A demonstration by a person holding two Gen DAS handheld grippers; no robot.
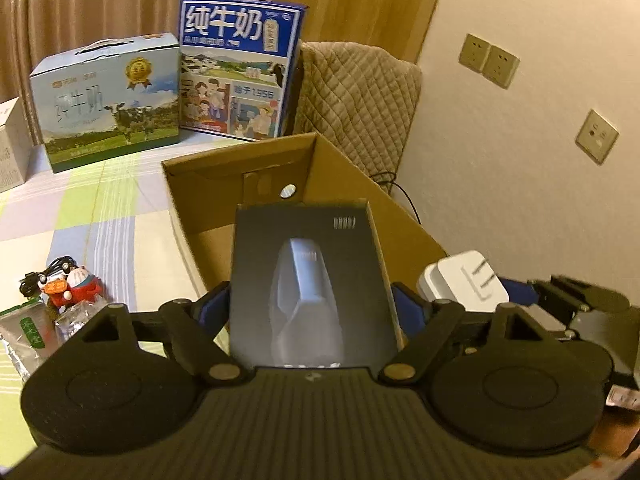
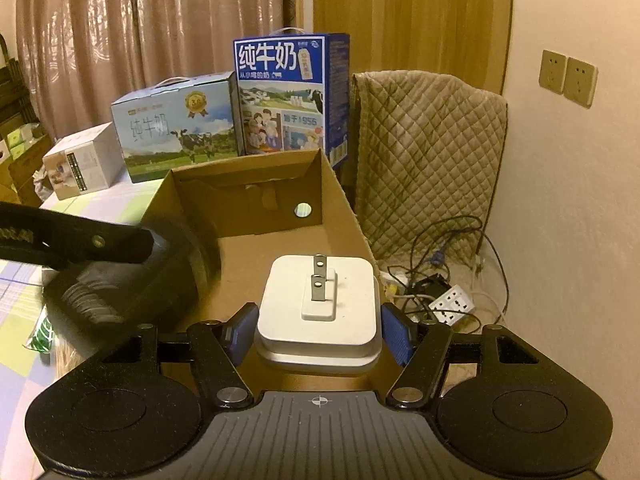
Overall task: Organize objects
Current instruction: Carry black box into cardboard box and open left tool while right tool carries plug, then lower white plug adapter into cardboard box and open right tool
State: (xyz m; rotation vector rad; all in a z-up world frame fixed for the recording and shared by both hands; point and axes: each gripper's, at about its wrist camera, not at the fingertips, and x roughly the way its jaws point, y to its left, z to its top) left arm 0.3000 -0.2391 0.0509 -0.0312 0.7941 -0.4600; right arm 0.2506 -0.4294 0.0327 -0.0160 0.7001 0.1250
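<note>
You are carrying a matte black box (image 1: 312, 280) in the left gripper (image 1: 310, 304), pads pinching its sides, over the open cardboard box (image 1: 344, 176). The right gripper (image 2: 318, 332) is clasping a smooth white plug adapter (image 2: 320, 308). Small clutter (image 1: 60, 296) is still lying near left, unsorted

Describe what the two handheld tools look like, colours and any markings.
Both match: the left tool and right tool have black linkage arms with silver pivot pins, blue finger pads, round black side discs, and a ribbed grey base bearing a small crosshair mark.
</note>
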